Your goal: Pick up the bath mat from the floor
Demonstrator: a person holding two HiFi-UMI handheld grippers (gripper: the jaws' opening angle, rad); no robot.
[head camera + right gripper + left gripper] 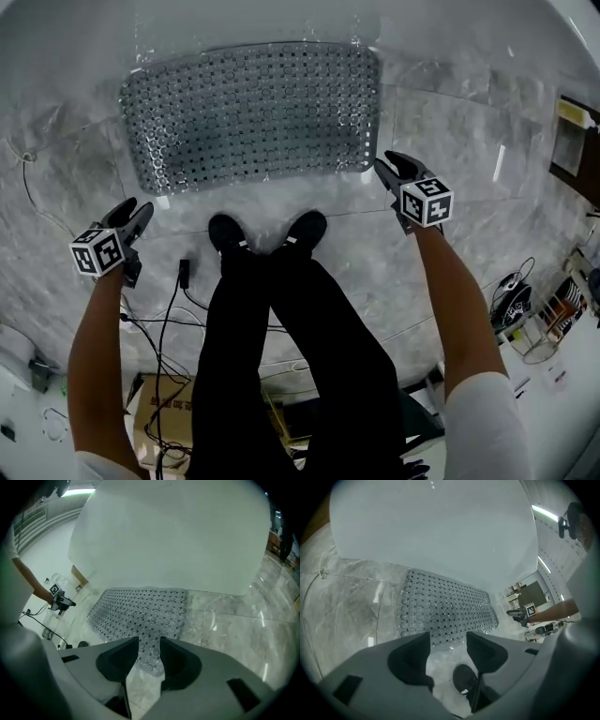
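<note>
Standing on a marble floor [487, 234], facing a white tub side [436, 527] at the far edge, and reaching for the bath mat [251, 114] laid flat against it.

Expect something light, soft and floppy, full of holes, probably slick and perhaps clinging to the stone underneath. Best peeled up by its two near corners together, to avoid a sagging middle. Keeping both black shoes [225, 232] just near of the mat's near edge, apart from it, so not pinning it. Holding the right gripper [388, 163] released, jaws apart around the near right corner, with no pad seen pressing. Holding the left gripper [137, 208] released and empty off the near left corner, framing only bare floor and a shoe. Mind the cables [173, 309] trailing near left.
</note>
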